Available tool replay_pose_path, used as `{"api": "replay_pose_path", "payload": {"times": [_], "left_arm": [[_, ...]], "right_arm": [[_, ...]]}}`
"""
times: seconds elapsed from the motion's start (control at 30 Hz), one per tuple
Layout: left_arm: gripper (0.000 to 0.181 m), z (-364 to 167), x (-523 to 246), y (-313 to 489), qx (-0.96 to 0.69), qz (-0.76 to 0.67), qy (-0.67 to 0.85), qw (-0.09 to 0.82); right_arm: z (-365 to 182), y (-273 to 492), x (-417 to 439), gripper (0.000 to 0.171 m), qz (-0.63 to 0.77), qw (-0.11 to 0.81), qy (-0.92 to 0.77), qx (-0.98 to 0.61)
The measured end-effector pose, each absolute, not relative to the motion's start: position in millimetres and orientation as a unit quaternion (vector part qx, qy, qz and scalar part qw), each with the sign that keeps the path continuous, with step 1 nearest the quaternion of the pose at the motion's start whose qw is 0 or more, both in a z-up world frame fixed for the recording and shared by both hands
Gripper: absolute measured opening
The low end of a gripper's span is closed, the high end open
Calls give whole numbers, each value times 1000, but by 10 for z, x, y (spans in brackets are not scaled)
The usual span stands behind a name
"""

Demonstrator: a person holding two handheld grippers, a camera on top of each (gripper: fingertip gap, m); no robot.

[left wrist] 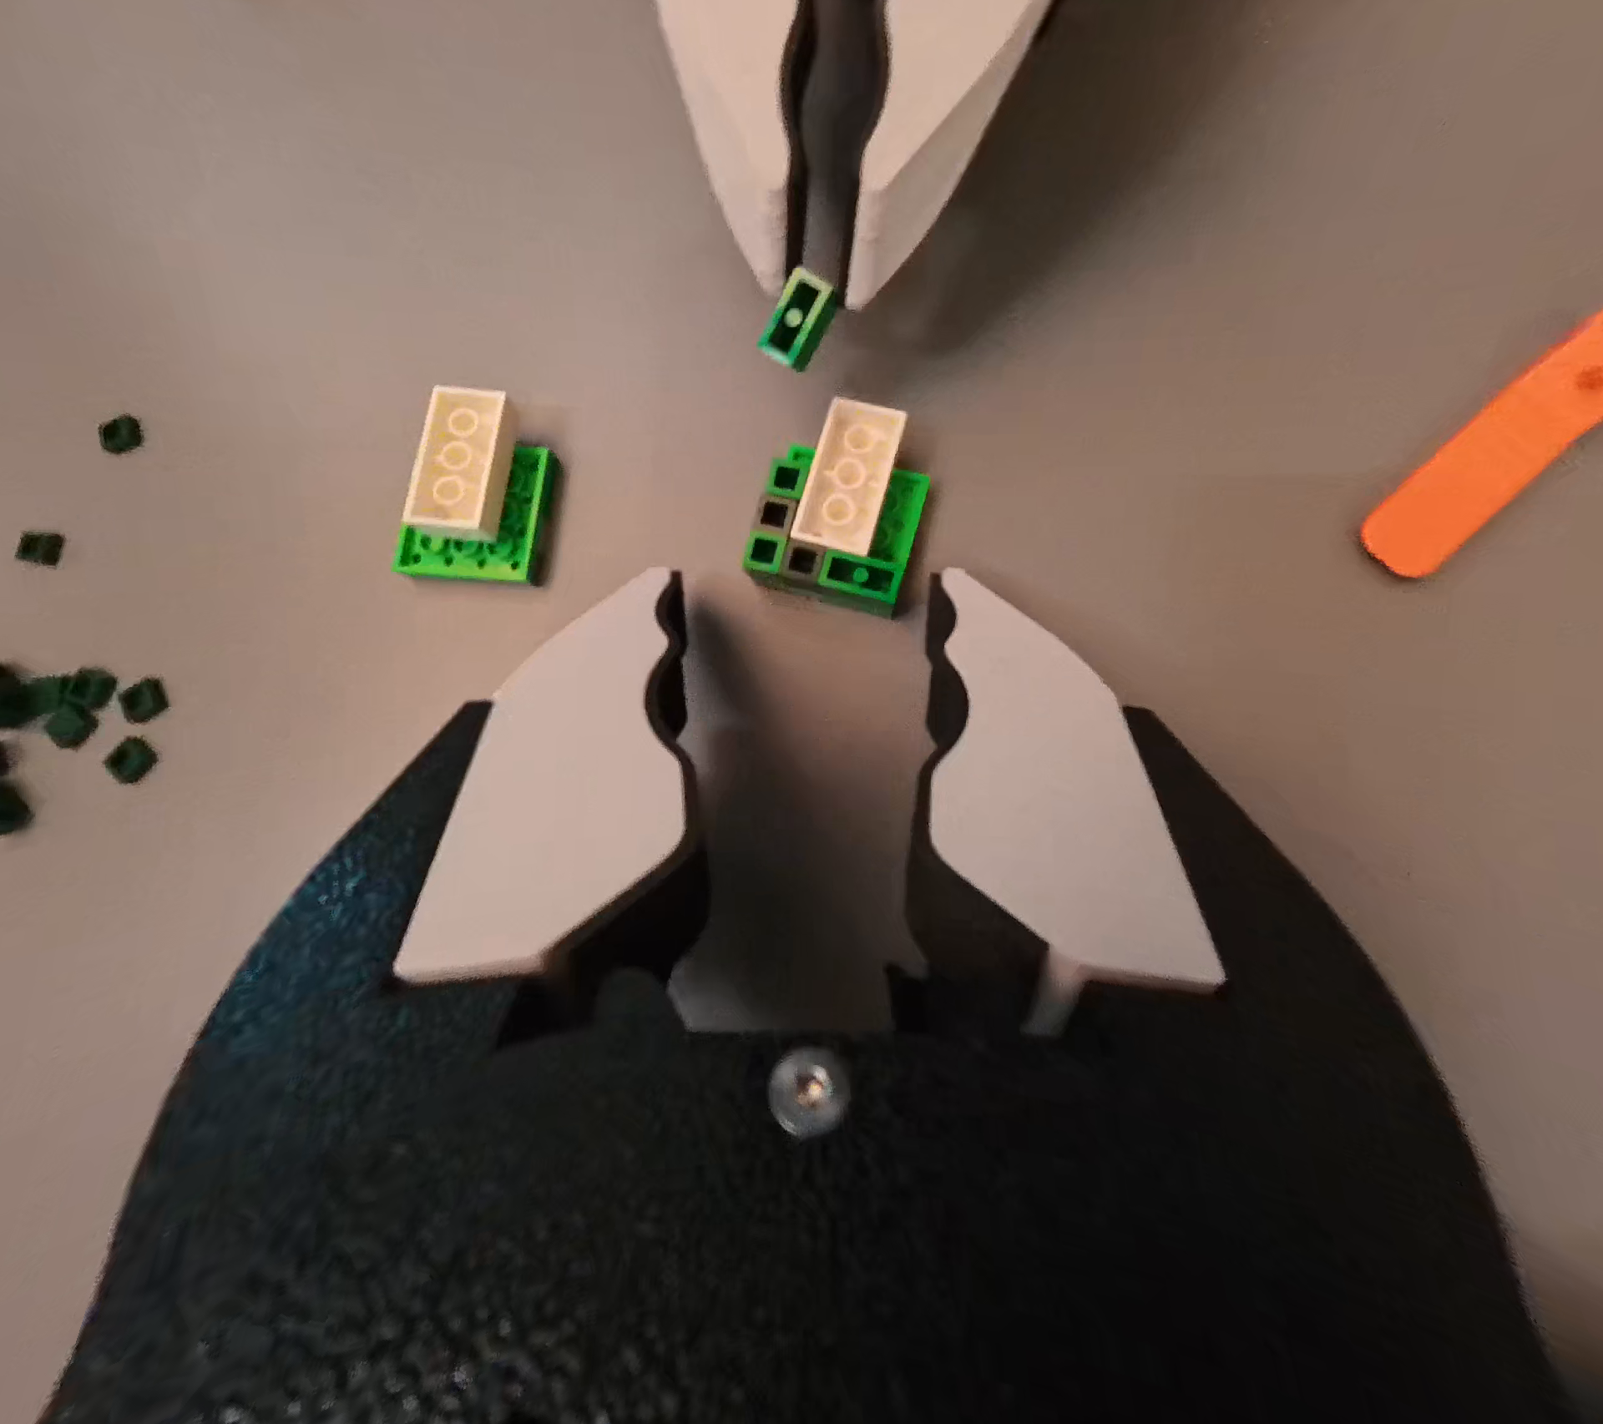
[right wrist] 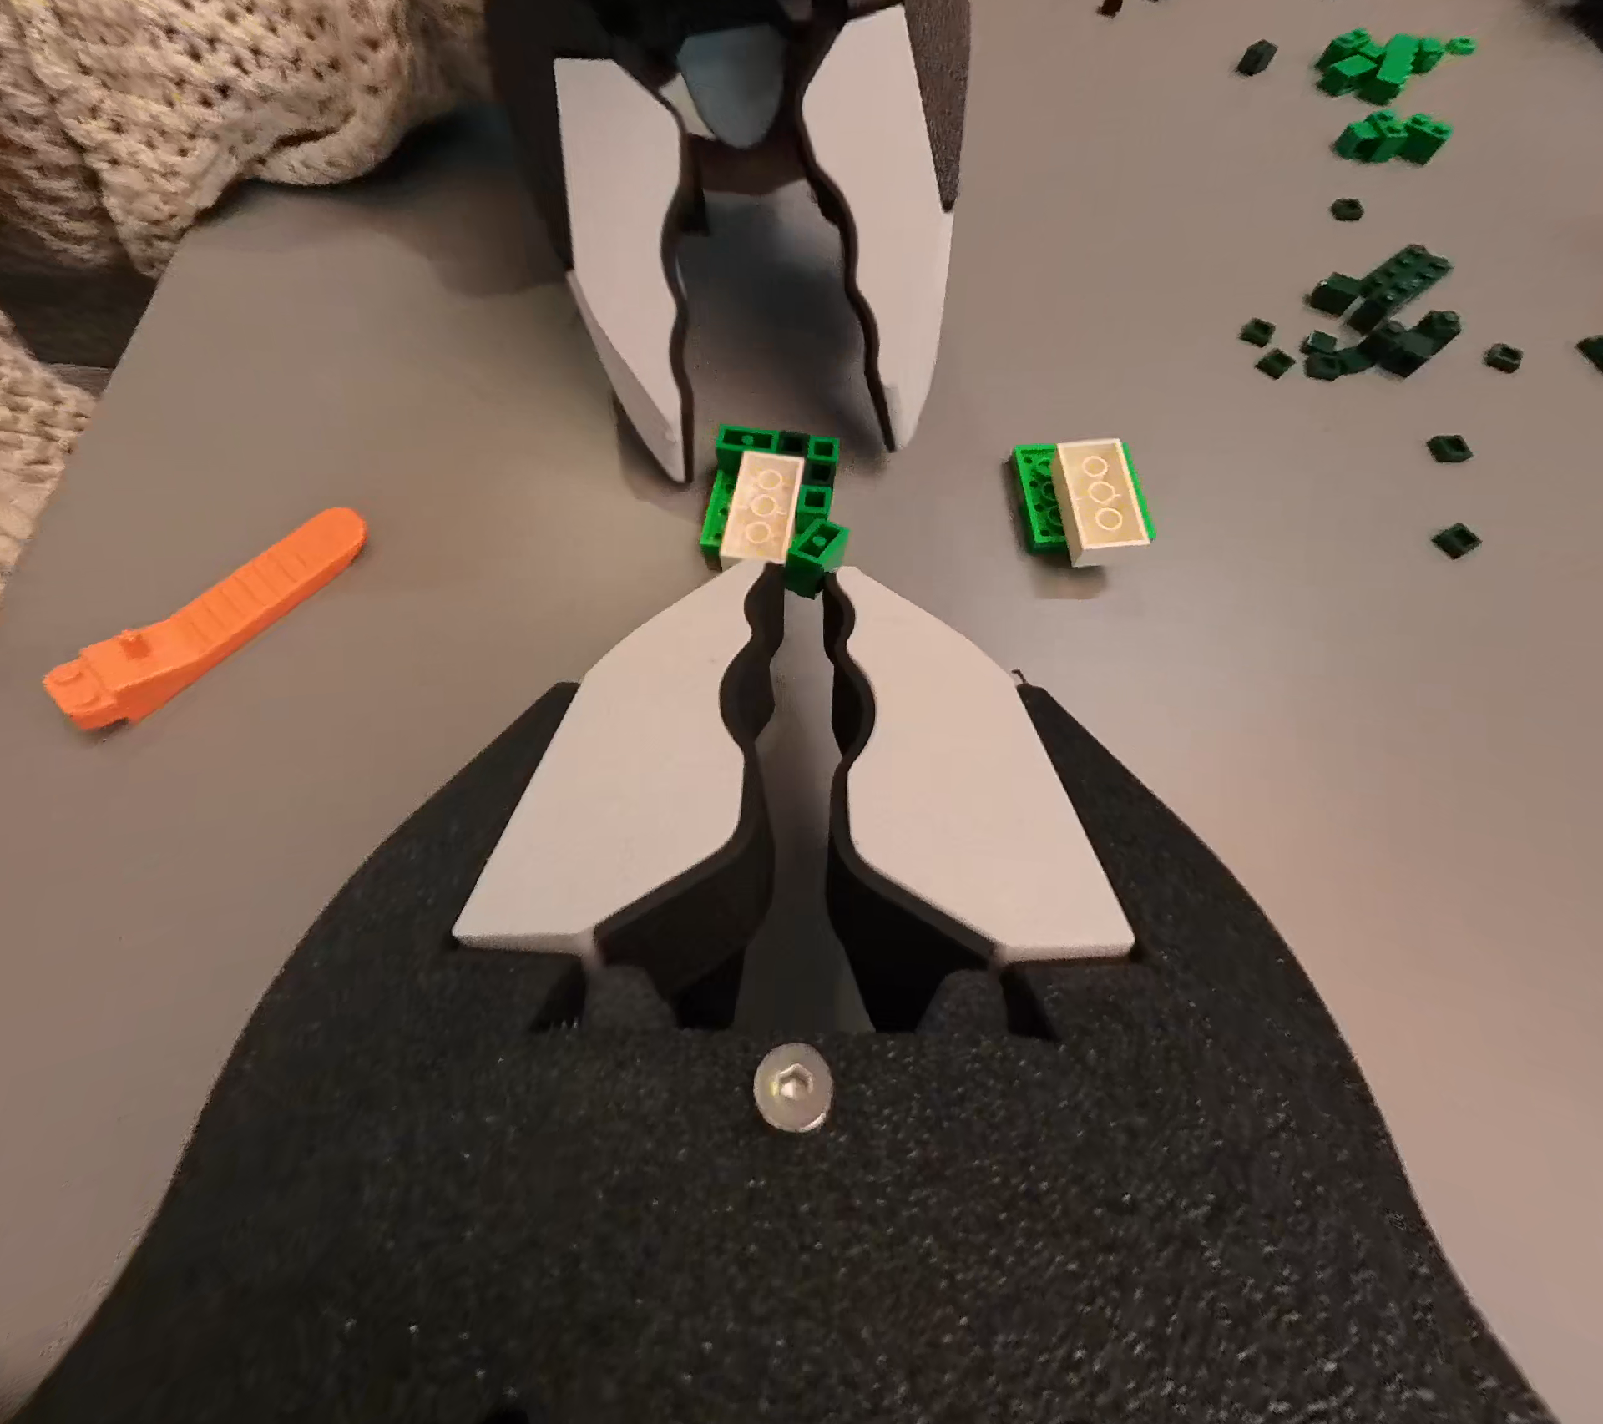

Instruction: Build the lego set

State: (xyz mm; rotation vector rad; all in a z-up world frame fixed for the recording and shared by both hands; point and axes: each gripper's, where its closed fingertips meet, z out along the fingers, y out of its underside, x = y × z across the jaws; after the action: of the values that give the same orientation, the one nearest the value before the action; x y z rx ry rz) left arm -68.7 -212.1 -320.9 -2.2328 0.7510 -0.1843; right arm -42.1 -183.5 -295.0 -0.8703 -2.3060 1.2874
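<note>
Right gripper (left wrist: 820, 294) pinches a green brick (left wrist: 796, 329) above the assembly (left wrist: 837, 511).

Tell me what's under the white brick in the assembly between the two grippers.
The white brick sits on a bright green plate, with small green bricks edging two sides. The plate beneath the brick is covered, so its studs there cannot be seen.

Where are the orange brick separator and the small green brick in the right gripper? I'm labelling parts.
orange brick separator (right wrist: 208, 619): right wrist view, middle of its ribbed handle.
small green brick (left wrist: 796, 320): left wrist view, its hollow underside, below the right gripper (left wrist: 820, 290).
</note>
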Motion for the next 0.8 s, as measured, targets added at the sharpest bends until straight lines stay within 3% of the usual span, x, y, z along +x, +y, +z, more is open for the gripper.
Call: {"api": "replay_pose_path", "payload": {"times": [0.27,0.5,0.57,0.8], "left_arm": [[58,-3206,-581,-2059,-850,-76,322,411],[48,-3224,-533,-2066,-846,-101,324,412],[36,-3225,-538,-2061,-846,-97,323,412],[35,-3160,-504,-2079,-815,-39,362,451]], "right_arm": [[-3015,-1886,-460,8,454,122,-841,-268],[-2996,-1893,-475,8,464,113,-841,-254],[-2992,-1899,-465,8,465,114,-842,-249],[-2987,-1934,-411,8,467,114,-848,-222]]}}
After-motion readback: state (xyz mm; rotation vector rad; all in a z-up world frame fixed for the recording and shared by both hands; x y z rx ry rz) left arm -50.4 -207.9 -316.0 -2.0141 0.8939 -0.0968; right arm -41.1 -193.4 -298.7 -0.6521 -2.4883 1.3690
